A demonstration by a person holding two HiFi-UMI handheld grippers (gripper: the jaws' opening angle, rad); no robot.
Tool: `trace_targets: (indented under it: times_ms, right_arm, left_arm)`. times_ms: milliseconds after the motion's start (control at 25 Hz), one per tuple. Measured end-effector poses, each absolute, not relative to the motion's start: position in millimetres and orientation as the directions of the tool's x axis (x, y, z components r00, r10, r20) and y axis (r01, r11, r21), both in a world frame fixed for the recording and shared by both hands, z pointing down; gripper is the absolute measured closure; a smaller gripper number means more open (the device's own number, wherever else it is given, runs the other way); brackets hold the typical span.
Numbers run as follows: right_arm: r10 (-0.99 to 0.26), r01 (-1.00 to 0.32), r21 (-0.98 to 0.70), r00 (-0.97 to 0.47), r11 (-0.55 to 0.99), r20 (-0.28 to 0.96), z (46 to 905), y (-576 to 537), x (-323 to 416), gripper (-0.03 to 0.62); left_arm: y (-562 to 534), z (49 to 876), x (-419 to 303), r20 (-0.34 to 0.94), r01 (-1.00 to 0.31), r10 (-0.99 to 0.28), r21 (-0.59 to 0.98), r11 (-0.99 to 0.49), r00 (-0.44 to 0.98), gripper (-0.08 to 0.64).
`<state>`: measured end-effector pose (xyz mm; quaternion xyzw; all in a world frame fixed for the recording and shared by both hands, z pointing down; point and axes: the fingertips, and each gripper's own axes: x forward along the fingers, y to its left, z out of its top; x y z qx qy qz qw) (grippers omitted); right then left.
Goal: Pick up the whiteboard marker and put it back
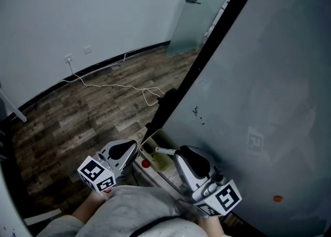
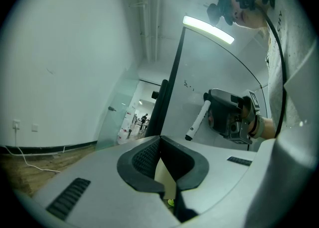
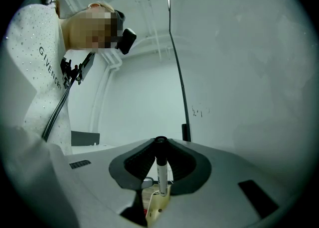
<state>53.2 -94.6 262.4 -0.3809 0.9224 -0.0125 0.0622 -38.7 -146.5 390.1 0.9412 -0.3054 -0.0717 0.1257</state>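
Note:
The whiteboard marker (image 1: pixel 165 151), white with a black cap, is clamped in my right gripper (image 1: pixel 179 153) and sticks out to the left over the beige marker tray (image 1: pixel 160 162) at the whiteboard's foot. In the right gripper view the marker (image 3: pixel 161 172) stands upright between the pads, and the right gripper (image 3: pixel 160 145) is shut on it. From the left gripper view I see the marker (image 2: pixel 198 118) slanting down out of the right gripper (image 2: pixel 212 115). My left gripper (image 1: pixel 133 147) hovers left of the tray; its jaws (image 2: pixel 160 140) meet at the tips, holding nothing.
The big grey whiteboard (image 1: pixel 269 75) with its black edge (image 1: pixel 207 49) fills the right side. A small red object (image 1: pixel 146 164) lies by the tray. A white cable (image 1: pixel 119 87) trails over the wood floor from a wall socket (image 1: pixel 68 58). A glass door (image 1: pixel 194 13) stands behind.

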Motion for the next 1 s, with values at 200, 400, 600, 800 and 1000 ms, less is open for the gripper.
trace_targets:
  times_ms: [200,400,600,800,1000]
  right_arm:
    - [-0.706,-0.703,-0.073,-0.7,0.708,-0.105,263.2,-96.5,55.6,0.506]
    - [-0.706,-0.702,-0.077,-0.702,0.708,-0.1,266.0,-99.5,55.7,0.506]
    - [-0.699,-0.694,-0.08,-0.709,0.715,-0.098,267.5,-100.4,51.2,0.506]
    - [-0.694,-0.689,-0.08,-0.715,0.72,-0.088,267.8,-101.4,46.0,0.506]
    - [-0.685,-0.68,-0.084,-0.724,0.728,-0.079,269.8,-102.6,41.8,0.506]
  left_arm:
    - [-147.7,392.1,-38.5,-0.056,-0.557,-0.592,0.279,-0.782,0.804,0.545]
    - [-150.4,389.9,-39.0,-0.051,-0.562,-0.598,0.286,-0.776,0.8,0.545]
    - [-150.0,392.2,-40.4,-0.058,-0.557,-0.592,0.273,-0.784,0.804,0.545]
    - [-149.8,387.5,-43.7,-0.058,-0.56,-0.598,0.285,-0.778,0.8,0.545]
    - [-148.4,391.7,-45.6,-0.056,-0.559,-0.595,0.283,-0.78,0.802,0.545]
